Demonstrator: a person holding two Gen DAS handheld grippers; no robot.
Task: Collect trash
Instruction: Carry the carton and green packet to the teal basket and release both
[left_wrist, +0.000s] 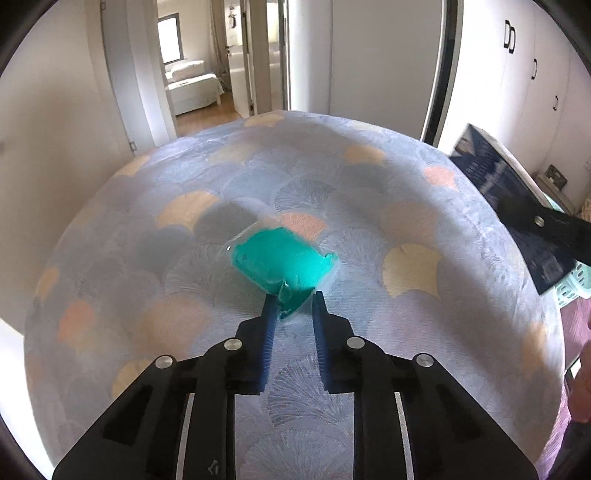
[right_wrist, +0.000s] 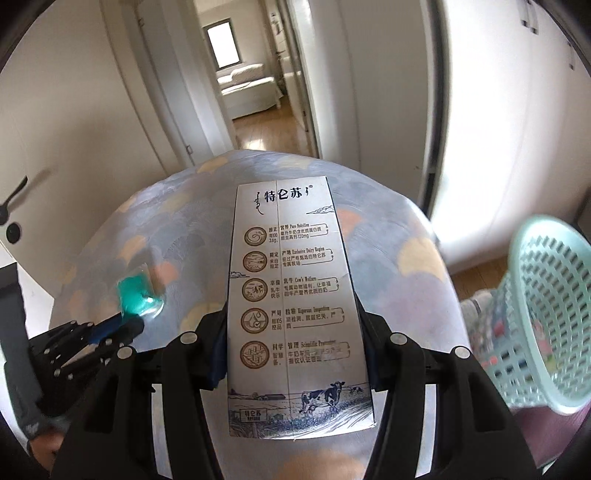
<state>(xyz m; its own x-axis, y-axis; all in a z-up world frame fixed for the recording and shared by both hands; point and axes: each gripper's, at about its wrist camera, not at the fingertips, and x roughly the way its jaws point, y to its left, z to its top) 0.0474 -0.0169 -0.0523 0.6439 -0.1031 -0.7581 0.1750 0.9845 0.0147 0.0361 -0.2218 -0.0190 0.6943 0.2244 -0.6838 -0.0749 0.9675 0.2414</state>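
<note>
A teal plastic wrapper (left_wrist: 280, 260) lies on the patterned bedspread (left_wrist: 369, 192). My left gripper (left_wrist: 293, 301) is open, its blue fingertips on either side of the wrapper's near corner. In the right wrist view the wrapper (right_wrist: 136, 293) and the left gripper (right_wrist: 127, 325) show at the left. My right gripper (right_wrist: 291, 325) is shut on a white milk carton (right_wrist: 291, 295) with brown icons and a cow picture, held above the bed. The carton also shows at the right edge of the left wrist view (left_wrist: 517, 206).
A light green plastic basket (right_wrist: 546, 314) tilts at the right beside the bed. Beyond the bed an open doorway (right_wrist: 258, 92) leads to a room with a white sofa. White wardrobe doors (left_wrist: 532, 74) stand at the right.
</note>
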